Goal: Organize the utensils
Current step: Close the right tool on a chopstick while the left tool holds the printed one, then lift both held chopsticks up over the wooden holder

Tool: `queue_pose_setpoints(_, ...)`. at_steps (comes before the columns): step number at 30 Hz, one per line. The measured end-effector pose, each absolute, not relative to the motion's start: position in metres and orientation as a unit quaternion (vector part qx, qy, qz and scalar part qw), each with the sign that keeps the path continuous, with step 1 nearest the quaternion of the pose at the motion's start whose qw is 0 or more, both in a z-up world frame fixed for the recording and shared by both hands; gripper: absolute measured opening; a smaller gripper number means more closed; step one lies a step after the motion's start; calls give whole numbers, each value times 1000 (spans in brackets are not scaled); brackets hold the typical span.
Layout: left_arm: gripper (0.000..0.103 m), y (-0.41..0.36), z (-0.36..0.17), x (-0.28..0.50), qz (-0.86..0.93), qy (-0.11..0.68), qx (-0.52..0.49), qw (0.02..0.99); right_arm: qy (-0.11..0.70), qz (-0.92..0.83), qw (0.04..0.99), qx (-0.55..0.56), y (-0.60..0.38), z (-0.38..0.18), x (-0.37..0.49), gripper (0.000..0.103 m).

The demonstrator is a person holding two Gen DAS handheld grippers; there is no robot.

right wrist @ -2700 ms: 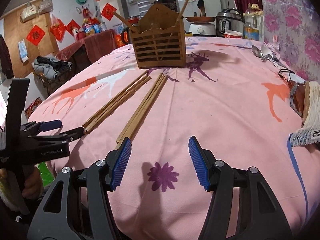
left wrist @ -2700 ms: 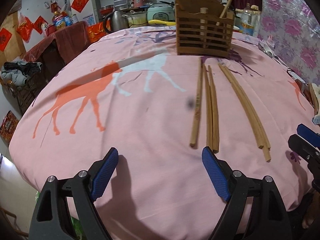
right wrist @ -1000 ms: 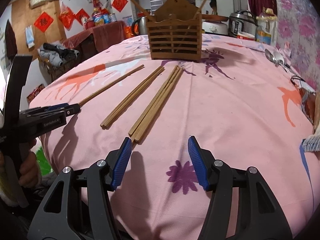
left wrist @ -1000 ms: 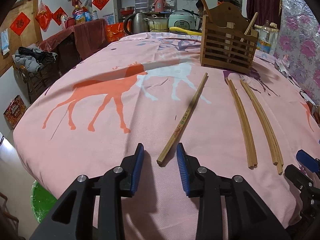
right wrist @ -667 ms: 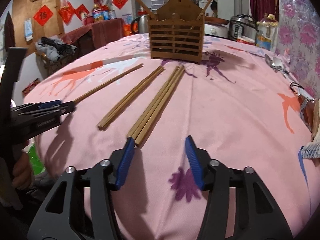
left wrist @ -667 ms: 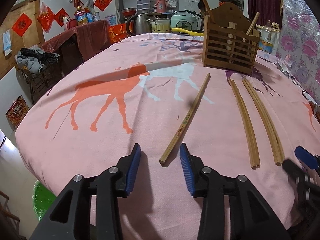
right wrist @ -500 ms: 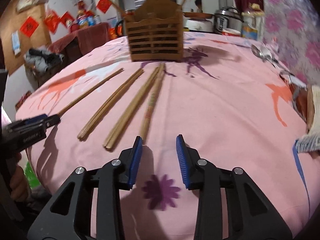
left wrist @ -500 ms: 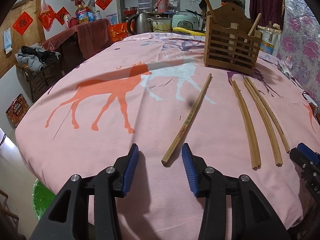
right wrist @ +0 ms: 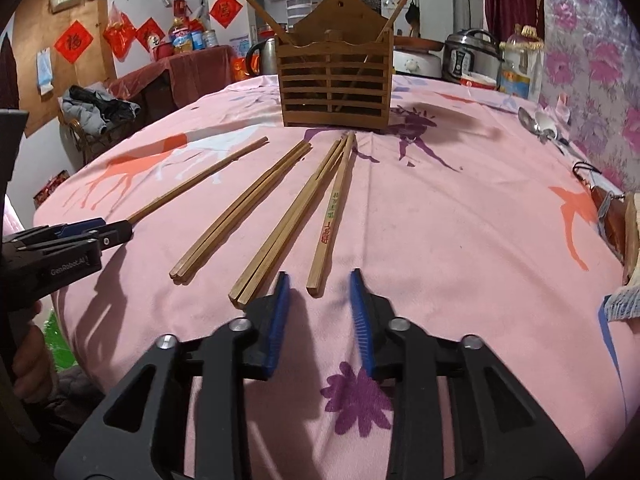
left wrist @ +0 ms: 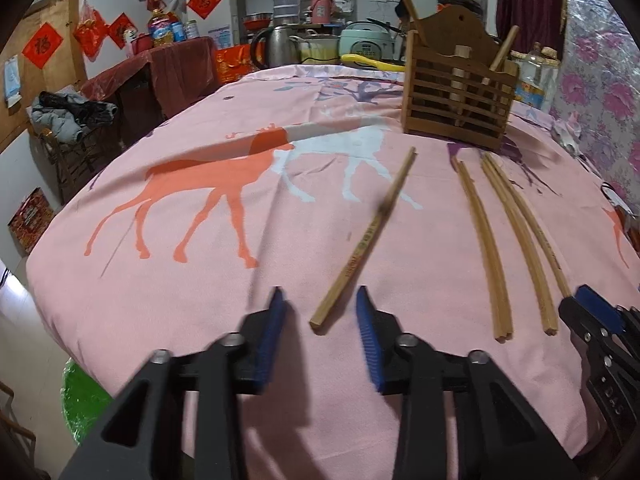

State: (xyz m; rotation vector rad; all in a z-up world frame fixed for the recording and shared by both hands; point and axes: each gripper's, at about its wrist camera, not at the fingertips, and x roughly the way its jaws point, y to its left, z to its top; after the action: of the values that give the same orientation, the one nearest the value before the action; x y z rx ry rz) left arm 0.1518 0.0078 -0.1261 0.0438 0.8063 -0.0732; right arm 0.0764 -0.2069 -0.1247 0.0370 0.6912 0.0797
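left tongs (left wrist: 320,308) and right tongs (right wrist: 318,286) closing, each on a chopstick's (left wrist: 372,232) near end, neither yet gripped. sticks look light, stiff, slippery; grip squarely at the butt.

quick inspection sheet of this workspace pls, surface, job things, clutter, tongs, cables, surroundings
surface: pink animal-print cloth over the table, wrinkled
job's things: wooden holder at the far side, two sticks already in it; single chopstick, a pair, another pair and a printed chopstick lying loose
clutter: spoons at the right edge
grippers: left tongs closing around the single chopstick's near end, pads not touching; right tongs closing at the printed chopstick's end, not touching
cables: nothing seen
surroundings: kettle, rice cooker, red wall decorations
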Motion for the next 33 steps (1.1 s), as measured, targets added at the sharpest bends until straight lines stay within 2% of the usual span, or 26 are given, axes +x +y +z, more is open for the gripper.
queue_pose_setpoints(1, 20, 6, -126, 151, -40, 391, 24, 919, 338, 44, 940, 19, -207, -125, 76, 8)
queue_pose_setpoints(2, 13, 3, -126, 149, -45, 390, 28, 919, 337, 46, 940, 19, -207, -125, 76, 7)
queue_pose_setpoints(7, 6, -7, -124, 141, -75, 391, 37, 917, 325, 42, 944, 41, -218, -118, 70, 7)
queue_pose_setpoints(21, 6, -3, -81, 133, -69, 359, 25, 931, 251, 21, 965, 69, -244, -62, 48, 7)
queue_pose_setpoints(33, 6, -4, -23, 110, -98, 315, 15, 944, 192, 31, 978, 76, -246, -15, 24, 6)
